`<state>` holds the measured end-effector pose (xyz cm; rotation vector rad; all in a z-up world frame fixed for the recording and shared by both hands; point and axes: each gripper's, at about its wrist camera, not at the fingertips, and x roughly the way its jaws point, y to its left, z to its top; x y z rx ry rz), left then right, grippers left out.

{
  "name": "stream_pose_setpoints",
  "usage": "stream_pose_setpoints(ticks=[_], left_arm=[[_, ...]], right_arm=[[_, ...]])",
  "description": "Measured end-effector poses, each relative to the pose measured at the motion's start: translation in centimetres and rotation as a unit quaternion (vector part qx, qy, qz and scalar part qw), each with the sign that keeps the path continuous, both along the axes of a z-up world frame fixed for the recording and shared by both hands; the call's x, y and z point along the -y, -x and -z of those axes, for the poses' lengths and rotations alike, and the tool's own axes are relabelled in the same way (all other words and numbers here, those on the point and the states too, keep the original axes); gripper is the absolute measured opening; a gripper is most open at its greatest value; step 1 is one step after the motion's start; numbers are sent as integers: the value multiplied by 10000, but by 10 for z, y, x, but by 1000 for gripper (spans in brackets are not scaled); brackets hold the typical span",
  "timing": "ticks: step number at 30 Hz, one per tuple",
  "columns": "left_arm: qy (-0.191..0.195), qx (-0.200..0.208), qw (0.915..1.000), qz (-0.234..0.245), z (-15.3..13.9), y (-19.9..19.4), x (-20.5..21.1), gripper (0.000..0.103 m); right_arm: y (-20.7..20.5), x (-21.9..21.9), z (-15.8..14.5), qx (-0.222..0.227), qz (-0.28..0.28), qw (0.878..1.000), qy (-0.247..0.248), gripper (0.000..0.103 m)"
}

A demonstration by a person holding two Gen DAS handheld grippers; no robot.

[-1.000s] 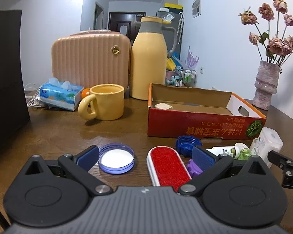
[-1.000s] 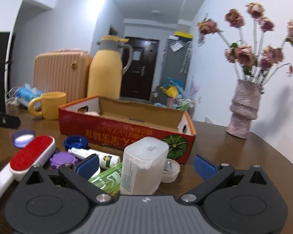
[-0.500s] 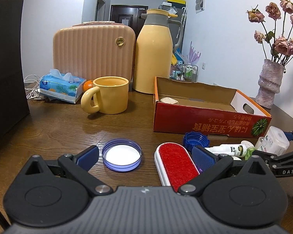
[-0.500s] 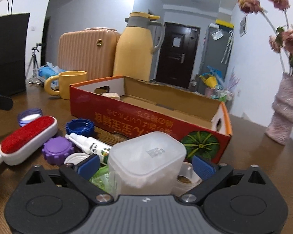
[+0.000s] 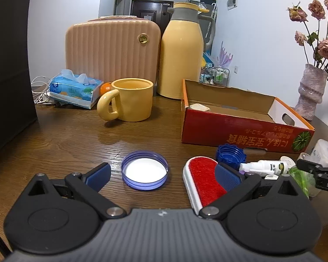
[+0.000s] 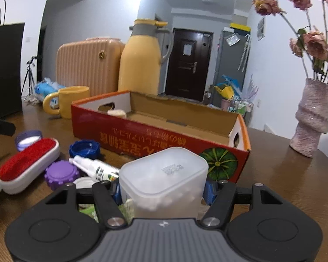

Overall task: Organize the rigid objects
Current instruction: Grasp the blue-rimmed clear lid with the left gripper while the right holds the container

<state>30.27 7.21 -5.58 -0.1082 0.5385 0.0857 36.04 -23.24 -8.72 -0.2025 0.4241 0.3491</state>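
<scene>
R gripper [image 6: 163, 191] is closing on the frosted plastic container [image 6: 164, 179]; its blue pads look tight against both sides. The container sits at 6 o'clock of the red cardboard box [image 6: 164, 135], just in front of it. L gripper [image 5: 163, 174] hangs wide open w/ nothing held, the clear purple lid [image 5: 144, 169] between its fingers on the table [image 5: 65, 137]. Red lint brush [image 5: 204, 181] at its 3 o'clock, blue cap [image 5: 229, 154] & spray bottle [image 5: 262, 167] beyond.

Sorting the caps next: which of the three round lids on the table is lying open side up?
The clear lilac lid with the white inside, between the left gripper's open fingers. The blue cap and purple cap lie top up.
</scene>
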Motion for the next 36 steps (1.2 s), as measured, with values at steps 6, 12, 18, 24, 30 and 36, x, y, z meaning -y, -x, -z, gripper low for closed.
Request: stream_pose_setpoints(ticks=[6, 12, 18, 24, 30, 36], left_arm=[[-20, -125, 9998, -151, 2, -6, -11, 103], [-46, -473, 9984, -296, 13, -20, -21, 103], [-236, -773, 9962, -316, 24, -35, -23, 103], [-394, -893, 9946, -345, 32, -50, -21, 103], [-416, -1005, 9935, -326, 40, -68, -21, 103], [-292, -1042, 9937, -305, 41, -78, -27, 103]], right_arm=[[16, 4, -13, 406, 393, 9977, -373, 64], [31, 4, -21, 709, 797, 9935, -401, 64], [32, 6, -23, 759, 1053, 9905, -460, 64], [37, 6, -24, 807, 1170, 9882, -572, 65], [40, 0, -22, 855, 1210, 9877, -509, 64], [40, -1, -21, 823, 1296, 9869, -487, 65]])
